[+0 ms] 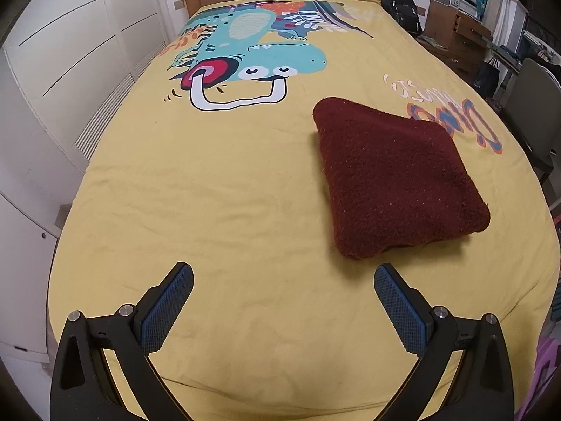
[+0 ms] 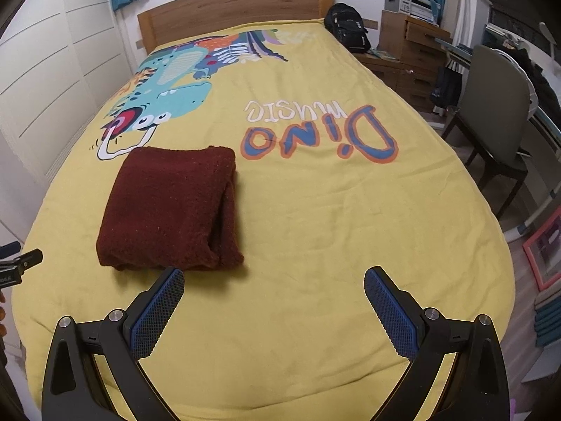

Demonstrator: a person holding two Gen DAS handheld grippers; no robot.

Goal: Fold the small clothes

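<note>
A dark red fuzzy garment [image 1: 396,175] lies folded into a thick square on the yellow bedspread [image 1: 210,193]. It also shows in the right wrist view [image 2: 168,210], left of centre. My left gripper [image 1: 282,277] is open and empty, hovering near the bed's front edge, with the garment ahead and to its right. My right gripper [image 2: 273,280] is open and empty, with the garment just ahead of its left finger [image 2: 157,312]. The left gripper's tip [image 2: 21,261] shows at the left edge of the right wrist view.
The bedspread carries a dinosaur print [image 1: 245,56] and "Dino music" lettering [image 2: 315,129]. A wooden headboard [image 2: 231,10] is at the far end. White wardrobe doors [image 1: 70,52] stand to the left. A black backpack [image 2: 347,28], drawers [image 2: 413,56] and a grey chair [image 2: 498,115] stand to the right.
</note>
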